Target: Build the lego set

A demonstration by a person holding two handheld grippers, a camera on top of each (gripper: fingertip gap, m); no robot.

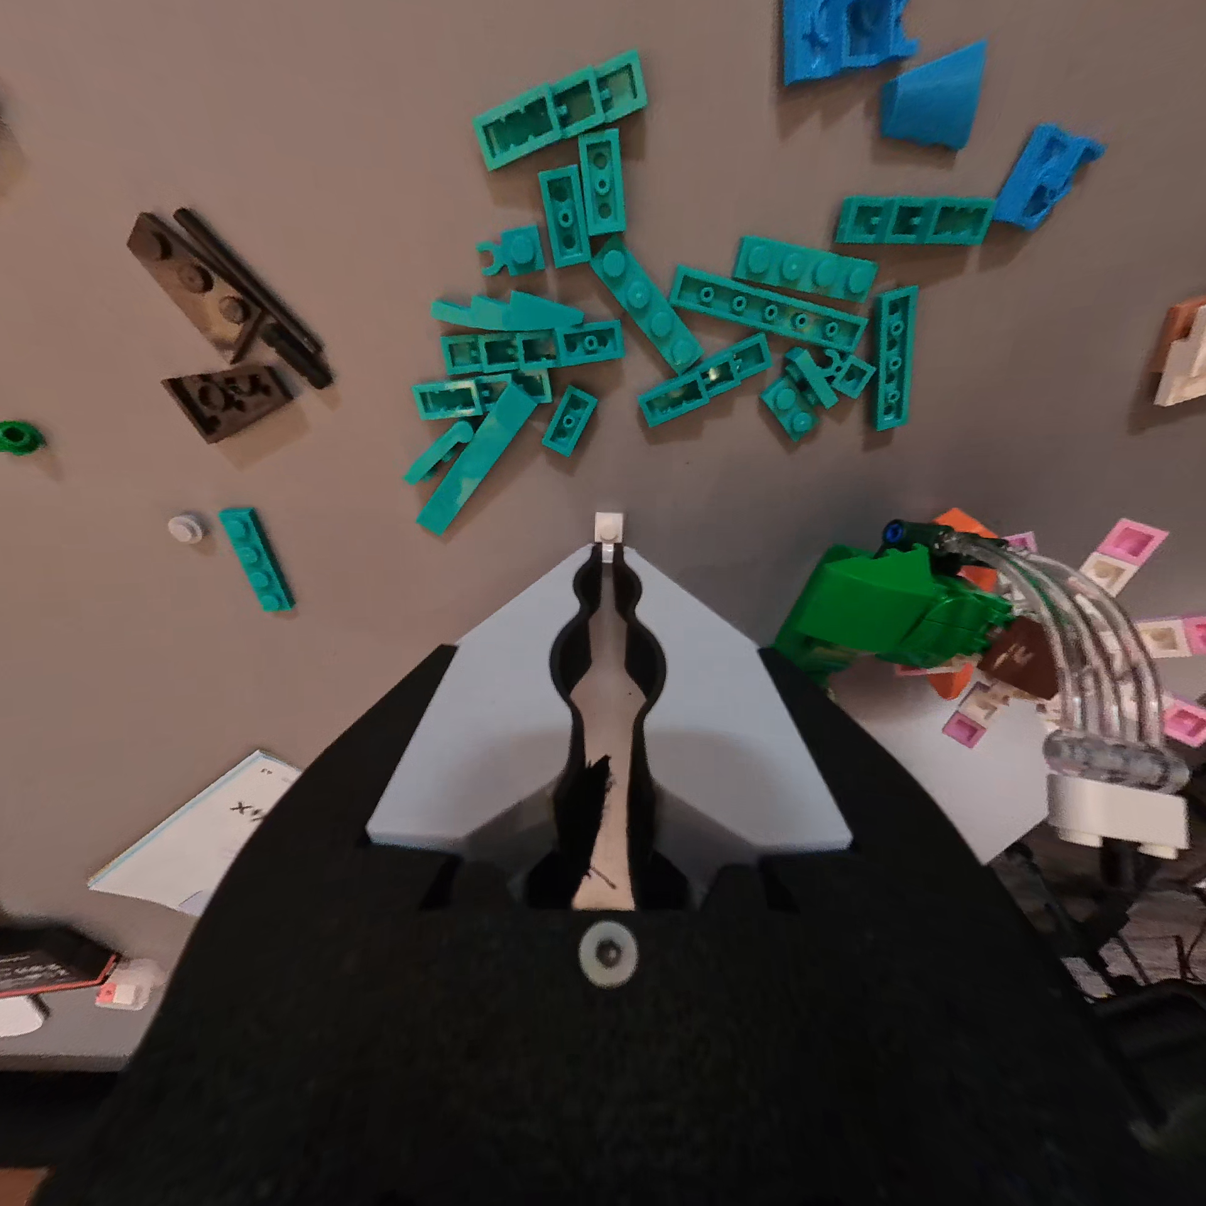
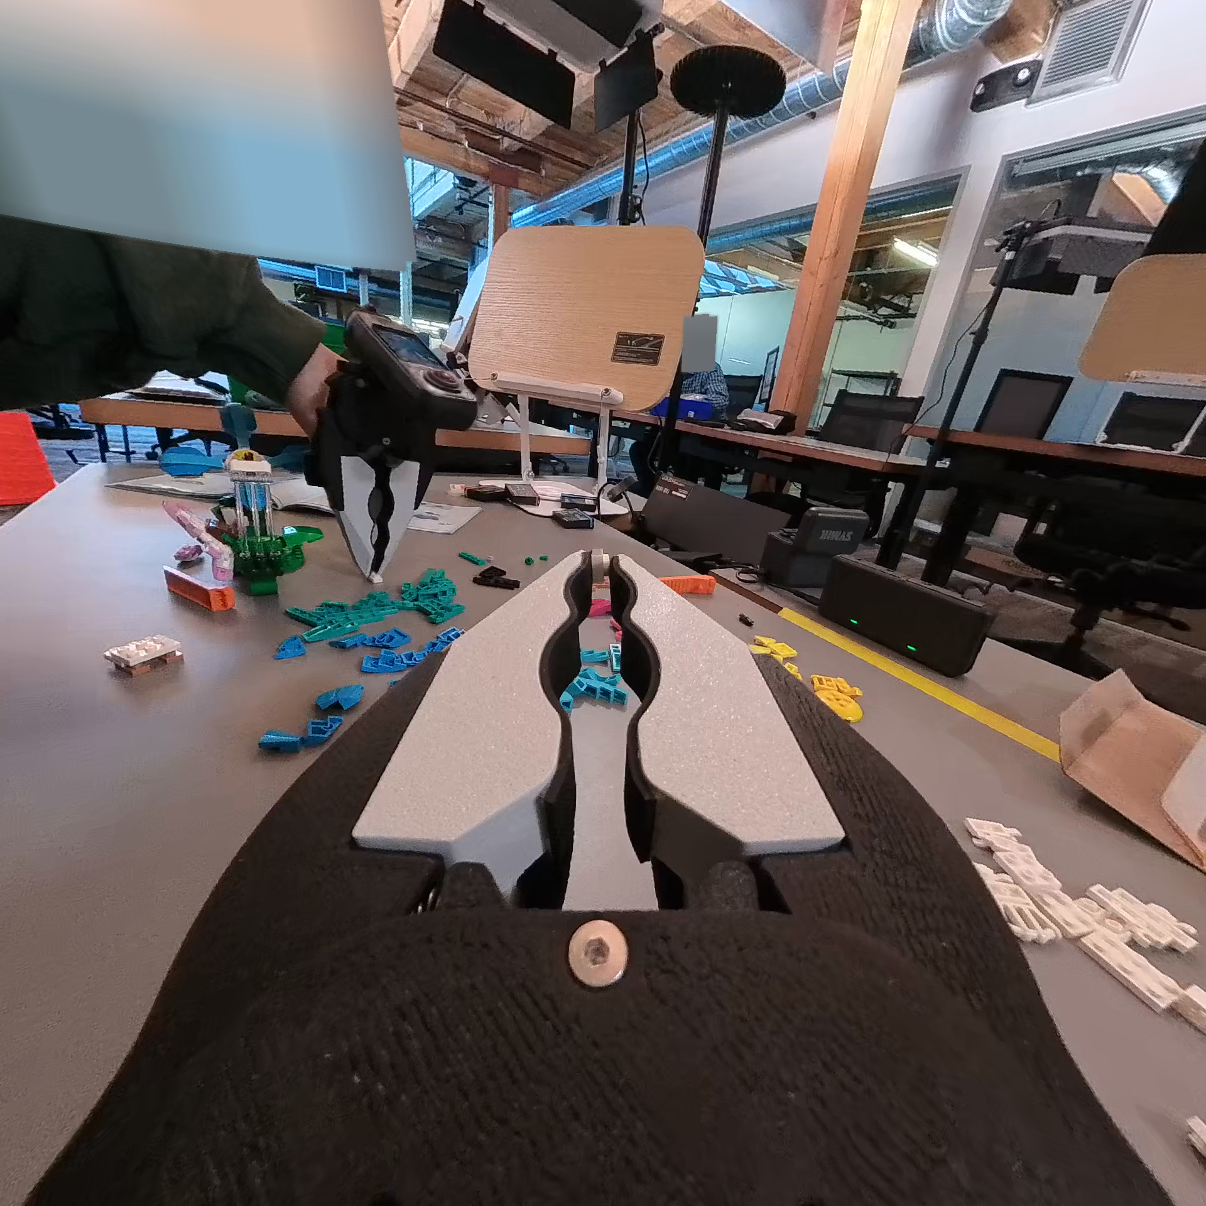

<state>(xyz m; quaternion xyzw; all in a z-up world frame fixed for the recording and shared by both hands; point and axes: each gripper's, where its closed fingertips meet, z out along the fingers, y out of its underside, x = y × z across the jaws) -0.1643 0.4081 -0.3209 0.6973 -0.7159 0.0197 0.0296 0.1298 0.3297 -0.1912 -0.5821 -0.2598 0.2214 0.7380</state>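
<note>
My left gripper point(image 1: 607, 555) is shut on the tab of a small white piece point(image 1: 607, 527), low over the grey table point(image 1: 326, 98), just in front of a heap of teal pieces point(image 1: 652, 313). In the right wrist view the left gripper point(image 2: 375, 571) points down with the white piece point(image 2: 375, 577) at its tip, at the table. My right gripper point(image 2: 599, 562) is shut on a small pale grey round piece point(image 2: 596, 566), held above the table. A part-built green model with clear arches point(image 1: 874, 620) stands to the right of the left gripper; it also shows in the right wrist view point(image 2: 261, 548).
Black pieces point(image 1: 222, 307), blue pieces point(image 1: 933, 98) and a booklet point(image 1: 196, 829) lie around the left gripper. The right wrist view shows an orange separator point(image 2: 199, 597), yellow pieces point(image 2: 835, 695), white pieces point(image 2: 1077, 907), a brown bag point(image 2: 1135, 750) and the yellow-taped table edge point(image 2: 913, 685). There is about 35 cm between the tips of the two grippers.
</note>
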